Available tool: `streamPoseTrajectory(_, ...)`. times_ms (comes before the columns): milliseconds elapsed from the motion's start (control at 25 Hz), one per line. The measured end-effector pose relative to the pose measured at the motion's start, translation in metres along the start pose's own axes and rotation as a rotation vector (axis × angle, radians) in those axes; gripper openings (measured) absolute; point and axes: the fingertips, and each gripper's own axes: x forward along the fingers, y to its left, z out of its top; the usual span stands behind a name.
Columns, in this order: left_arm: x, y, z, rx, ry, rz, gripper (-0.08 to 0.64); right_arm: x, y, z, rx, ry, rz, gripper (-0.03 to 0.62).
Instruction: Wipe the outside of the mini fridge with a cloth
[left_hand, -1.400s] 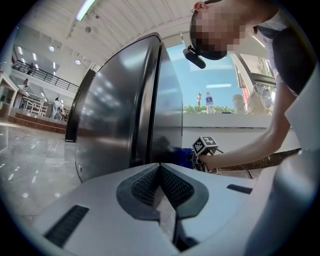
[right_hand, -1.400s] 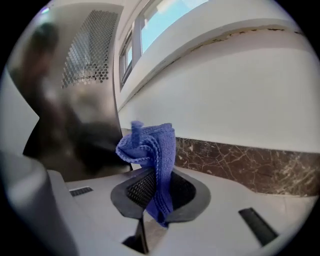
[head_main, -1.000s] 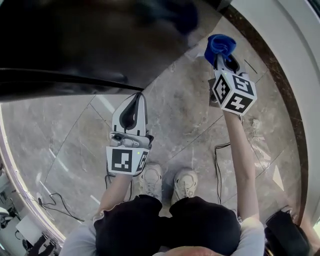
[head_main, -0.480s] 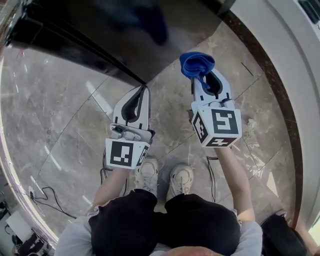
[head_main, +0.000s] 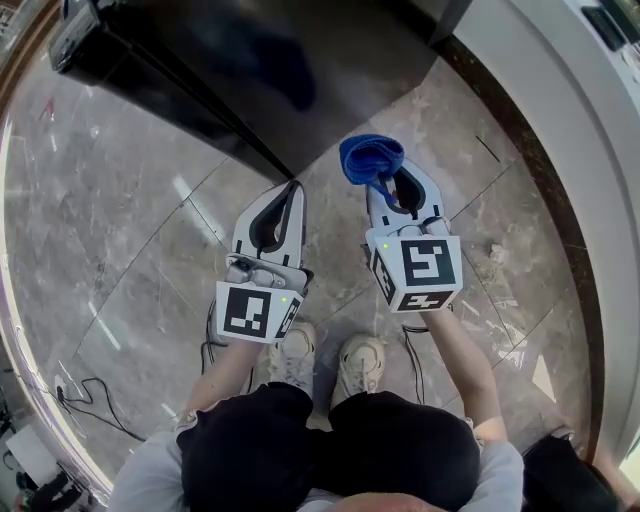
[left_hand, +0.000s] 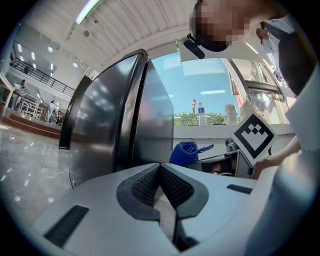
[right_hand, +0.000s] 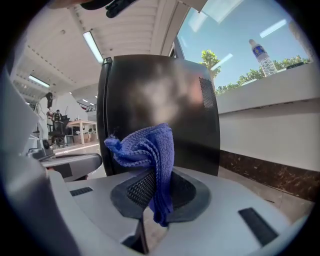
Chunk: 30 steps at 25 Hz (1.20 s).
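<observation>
The black mini fridge (head_main: 230, 70) stands on the floor ahead of me; its glossy top and side fill the upper part of the head view. In the right gripper view its dark side (right_hand: 160, 105) faces me, a short way off. My right gripper (head_main: 388, 180) is shut on a bunched blue cloth (head_main: 370, 158), which sticks up between the jaws (right_hand: 147, 150) and hangs short of the fridge. My left gripper (head_main: 291, 190) is shut and empty, its tip close to the fridge's lower corner; the fridge (left_hand: 115, 120) and the cloth (left_hand: 186, 152) show in its view.
Grey marble floor (head_main: 140, 260) lies all around. A white wall with a dark skirting (head_main: 530, 140) runs along the right. Cables (head_main: 85, 400) trail on the floor at lower left. My shoes (head_main: 330, 360) stand just behind the grippers. A bottle (right_hand: 258, 51) stands on the sill.
The right gripper with the cloth has come back and to the left, away from the fridge's side, and now sits beside the left gripper. The left gripper has hardly moved.
</observation>
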Motion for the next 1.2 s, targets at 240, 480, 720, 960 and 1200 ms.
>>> streamPoseTrajectory(240,0.010,-0.013,0.009,-0.010,-0.014,-0.044,0.005,0.000,-0.006,0.015,0.059,-0.033,-0.012,0.072)
streamPoseTrajectory(480,0.049,-0.032,0.035,-0.064,-0.061,-0.109,0.005,-0.009,-0.036,0.031,0.111,-0.034,-0.089,0.072)
streamPoseTrajectory(720,0.101,-0.061,0.080,-0.050,-0.029,-0.273,0.005,-0.027,-0.089,0.108,0.122,-0.087,-0.197,0.072)
streamPoseTrajectory(960,0.098,-0.084,0.215,-0.135,0.039,-0.257,0.005,-0.074,-0.069,0.237,0.170,-0.019,-0.219,0.071)
streamPoseTrajectory(1200,0.080,-0.106,0.473,-0.132,0.026,-0.236,0.005,-0.161,-0.041,0.440,0.257,0.084,-0.265,0.072)
